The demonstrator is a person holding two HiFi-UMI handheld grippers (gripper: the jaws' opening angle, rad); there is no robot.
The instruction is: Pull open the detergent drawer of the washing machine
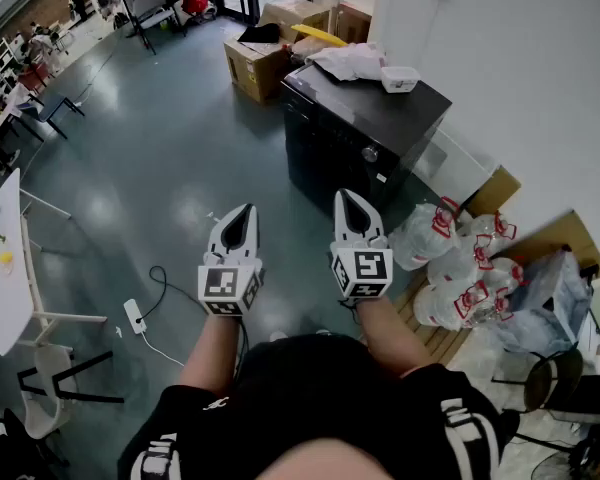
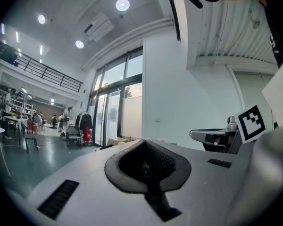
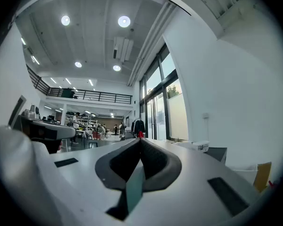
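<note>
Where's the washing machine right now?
Head view, upper centre-right: the washing machine stands against the white wall, beyond the right gripper, cardboard boxes behind it.

My left gripper [image 1: 246, 211] and right gripper [image 1: 346, 200], white tapered shells, black-lined jaws, a cube [image 1: 228, 286] of black-and-white square markers on each, my black shirt [image 1: 320, 388], short sleeves [image 1: 162, 446] with white lettering

Left gripper [image 2: 145, 145], fingers [image 2: 166, 163] together, glass doors [image 2: 114, 112]

two grippers in play, left gripper [image 1: 246, 211] and right gripper [image 1: 344, 199], and one black washing machine [image 1: 360, 133]. one white tub [image 1: 400, 78], one power strip [image 1: 134, 315], and at least two cardboard boxes [image 1: 255, 66] from where i stand.
</note>
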